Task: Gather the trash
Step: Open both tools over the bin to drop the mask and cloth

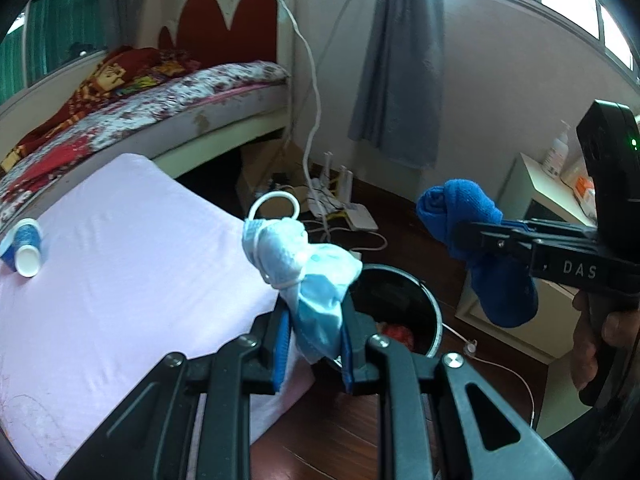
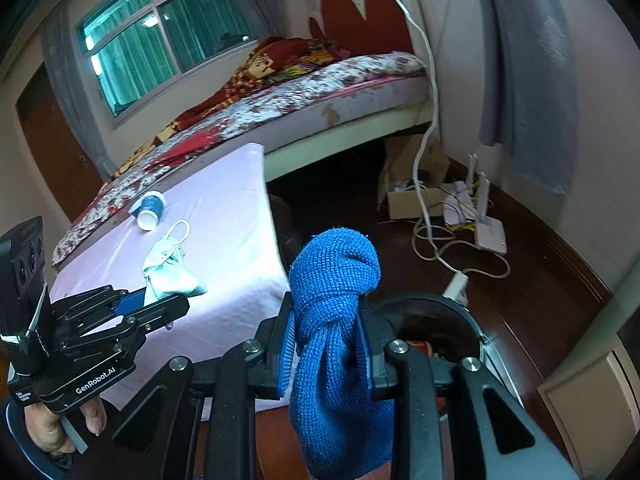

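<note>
My left gripper (image 1: 316,336) is shut on a crumpled light-blue face mask (image 1: 304,264), held at the table's edge above a black trash bin (image 1: 400,292). It also shows in the right wrist view (image 2: 148,300) with the mask (image 2: 168,268). My right gripper (image 2: 326,344) is shut on a knotted blue cloth (image 2: 336,280), held over the bin (image 2: 440,312). In the left wrist view the right gripper (image 1: 472,236) holds the cloth (image 1: 460,208) to the right of the bin. A blue paper cup (image 1: 24,246) lies on its side on the pink table (image 1: 120,260); it also shows in the right wrist view (image 2: 150,208).
A bed (image 2: 300,92) stands behind the table. A cardboard box (image 2: 412,196), white routers (image 2: 480,216) and cables (image 2: 440,256) lie on the wooden floor. A white cabinet (image 1: 536,188) stands at the right. A grey curtain (image 1: 404,60) hangs on the wall.
</note>
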